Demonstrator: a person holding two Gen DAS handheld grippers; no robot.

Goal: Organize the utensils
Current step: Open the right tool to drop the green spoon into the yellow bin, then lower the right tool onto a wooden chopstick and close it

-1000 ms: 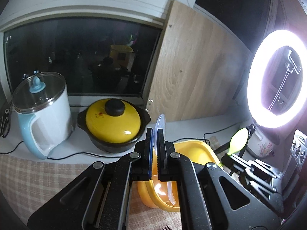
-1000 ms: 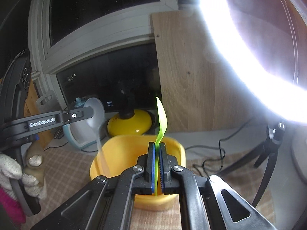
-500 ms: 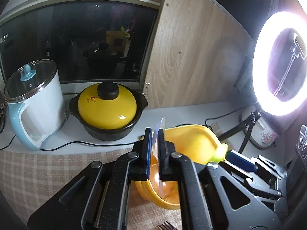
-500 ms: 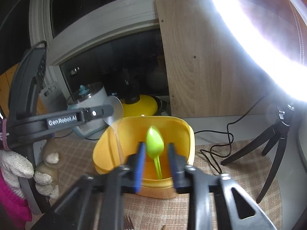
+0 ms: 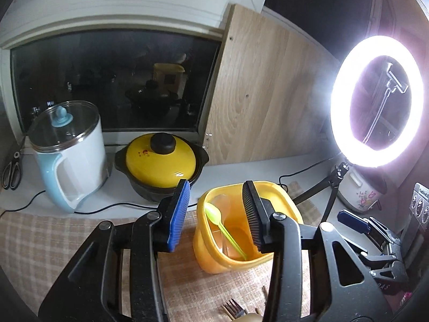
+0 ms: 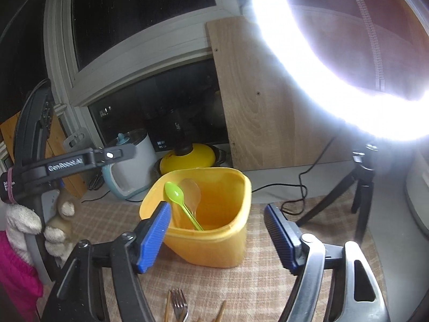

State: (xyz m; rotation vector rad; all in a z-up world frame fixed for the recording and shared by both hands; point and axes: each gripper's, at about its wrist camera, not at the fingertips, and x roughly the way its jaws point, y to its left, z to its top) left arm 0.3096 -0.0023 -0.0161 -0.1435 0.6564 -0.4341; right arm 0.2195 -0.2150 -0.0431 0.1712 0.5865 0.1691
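Utensils: green spoon (image 6: 182, 204), clear spoon (image 6: 191, 191) in yellow cup (image 6: 214, 241) | light, slippery plastic; pinch mid-handle | left claw (image 5: 215, 214), right claw (image 6: 218, 237) both spread, empty

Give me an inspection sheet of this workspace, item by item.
Surface: beige checked tablecloth over the table.
Job's things: yellow plastic container upright, holding a green plastic spoon and a clear plastic spoon; metal fork lying in front.
Clutter: white-and-blue electric kettle, yellow-lidded black pot, scissors.
Grippers: left gripper and right gripper open, empty.
Cables: black cord on the cloth.
Surroundings: lit ring light on tripod, dark window.
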